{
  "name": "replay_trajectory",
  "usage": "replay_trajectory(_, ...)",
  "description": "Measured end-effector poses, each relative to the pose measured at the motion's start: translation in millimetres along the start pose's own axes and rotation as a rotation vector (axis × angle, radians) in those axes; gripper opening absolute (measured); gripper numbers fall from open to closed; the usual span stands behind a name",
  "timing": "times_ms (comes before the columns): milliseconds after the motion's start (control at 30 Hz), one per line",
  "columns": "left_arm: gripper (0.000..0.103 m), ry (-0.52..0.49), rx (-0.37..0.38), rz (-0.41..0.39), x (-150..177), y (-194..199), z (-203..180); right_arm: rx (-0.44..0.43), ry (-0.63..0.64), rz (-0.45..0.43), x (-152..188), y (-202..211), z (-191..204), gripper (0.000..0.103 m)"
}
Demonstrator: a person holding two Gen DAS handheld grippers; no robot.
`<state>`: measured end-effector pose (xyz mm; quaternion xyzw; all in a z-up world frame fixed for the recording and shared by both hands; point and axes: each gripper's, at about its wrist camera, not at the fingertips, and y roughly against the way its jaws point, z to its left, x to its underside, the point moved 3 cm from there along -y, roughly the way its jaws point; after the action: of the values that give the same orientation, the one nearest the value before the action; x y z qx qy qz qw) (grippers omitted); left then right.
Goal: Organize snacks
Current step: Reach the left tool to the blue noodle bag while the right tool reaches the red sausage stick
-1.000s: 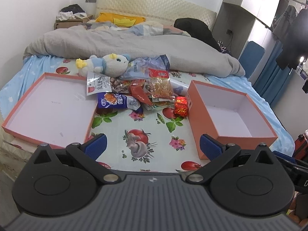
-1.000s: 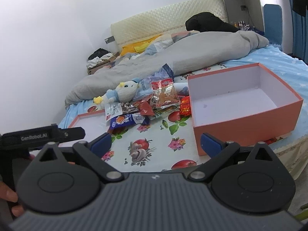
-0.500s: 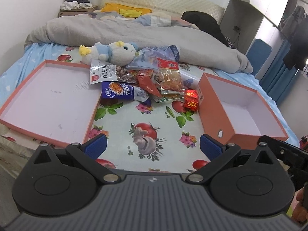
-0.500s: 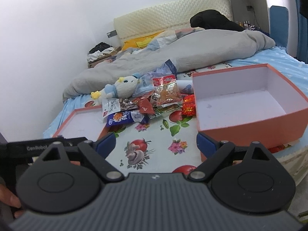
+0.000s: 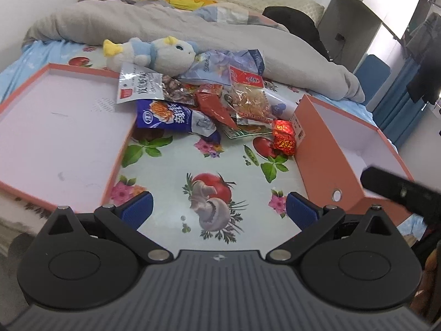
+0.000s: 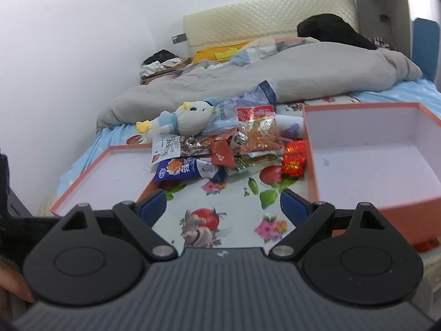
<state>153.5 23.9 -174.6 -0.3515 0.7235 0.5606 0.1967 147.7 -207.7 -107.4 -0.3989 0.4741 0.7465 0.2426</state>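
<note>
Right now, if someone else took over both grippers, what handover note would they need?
Left gripper: open, empty, over the floral cloth.
Right gripper: open, empty, also short of the pile.
Snack pile: loose between the shallow lid on the left and the deep orange box on the right; a plush toy lies at the pile's far edge.
Done: nothing, both containers empty.
Left: every packet still to sort.
</note>
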Motion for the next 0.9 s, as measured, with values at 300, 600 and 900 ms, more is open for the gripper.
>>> replay_trajectory(300,0.102,0.08,0.011,-0.036,-16,-50,22,-0.015,0.025,0.016,-20,-48,-7,0.091)
replay_trajectory(600,0.097,0.184,0.027,-0.045,-27,-99,43,-0.034,-0.01,0.075,-28,-102,-16,0.09)
replay_trajectory(900,0.087,0.279,0.044,-0.047,-35,-147,55,-0.048,-0.071,0.124,-38,-159,-27,0.09)
